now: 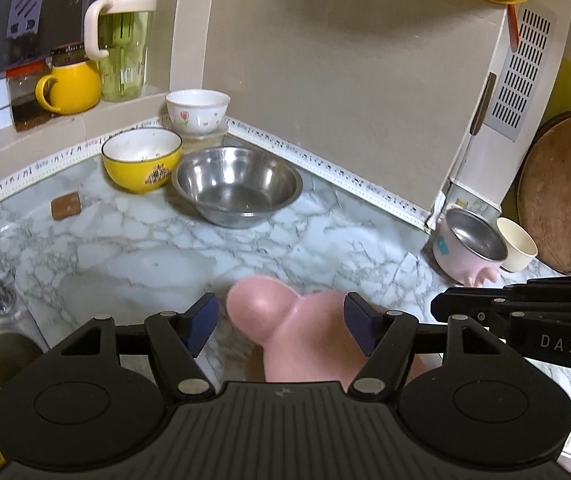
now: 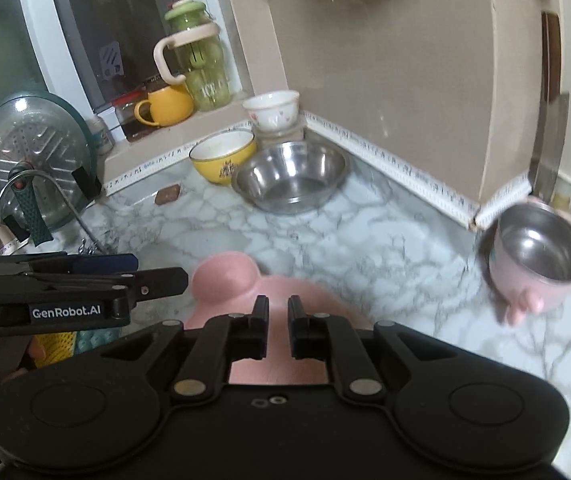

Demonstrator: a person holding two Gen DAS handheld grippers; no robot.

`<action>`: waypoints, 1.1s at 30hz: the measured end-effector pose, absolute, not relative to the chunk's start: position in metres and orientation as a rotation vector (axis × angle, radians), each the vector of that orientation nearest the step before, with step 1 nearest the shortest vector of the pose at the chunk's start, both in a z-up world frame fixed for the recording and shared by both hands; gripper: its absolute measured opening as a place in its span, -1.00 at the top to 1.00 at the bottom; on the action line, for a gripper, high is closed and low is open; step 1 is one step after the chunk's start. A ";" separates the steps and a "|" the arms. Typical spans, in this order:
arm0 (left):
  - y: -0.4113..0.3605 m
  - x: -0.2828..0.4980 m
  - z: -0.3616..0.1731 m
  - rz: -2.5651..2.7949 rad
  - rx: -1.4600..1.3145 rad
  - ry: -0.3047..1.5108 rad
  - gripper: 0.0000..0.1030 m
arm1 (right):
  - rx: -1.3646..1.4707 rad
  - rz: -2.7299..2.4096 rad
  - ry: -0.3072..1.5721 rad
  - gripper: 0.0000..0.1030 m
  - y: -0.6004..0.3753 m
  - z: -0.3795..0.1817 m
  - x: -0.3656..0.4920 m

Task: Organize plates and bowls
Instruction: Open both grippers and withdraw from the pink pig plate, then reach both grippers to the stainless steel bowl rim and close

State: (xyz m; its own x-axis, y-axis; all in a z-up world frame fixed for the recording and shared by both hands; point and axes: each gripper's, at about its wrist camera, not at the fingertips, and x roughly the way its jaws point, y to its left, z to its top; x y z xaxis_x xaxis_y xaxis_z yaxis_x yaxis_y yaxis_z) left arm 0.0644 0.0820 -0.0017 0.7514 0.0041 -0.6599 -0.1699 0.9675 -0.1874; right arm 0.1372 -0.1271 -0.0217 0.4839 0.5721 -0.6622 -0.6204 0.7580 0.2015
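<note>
With our right gripper [image 2: 277, 312] clamped on the pink plate [image 1: 301, 336] and left gripper [image 1: 281, 324] wide apart, we should carry it level toward the steel bowl [image 1: 238, 186].

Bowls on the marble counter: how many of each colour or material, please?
Yellow bowl: 1
White floral bowl: 1
Plain steel bowl: 1
Pink bowl with steel lining: 1
Total: 4
</note>
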 end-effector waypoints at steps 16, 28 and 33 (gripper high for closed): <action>0.134 0.140 -0.004 0.153 -0.219 0.710 -0.43 | -0.107 0.718 0.718 -0.52 -0.074 -0.024 0.210; 0.189 0.220 -0.035 0.232 -0.268 0.741 -0.51 | -0.163 0.637 0.737 -0.99 -0.018 -0.047 0.290; 0.204 0.244 -0.053 0.264 -0.285 0.770 -0.51 | -0.142 0.571 0.777 -0.99 0.000 -0.065 0.323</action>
State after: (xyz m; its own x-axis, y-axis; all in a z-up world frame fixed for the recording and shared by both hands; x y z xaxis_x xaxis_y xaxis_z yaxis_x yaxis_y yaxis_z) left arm 0.2441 0.2036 -0.0533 0.6885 0.1292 -0.7136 -0.3352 0.9293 -0.1551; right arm 0.3230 0.0003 -0.0654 0.5707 0.4341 -0.6970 -0.5361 0.8399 0.0842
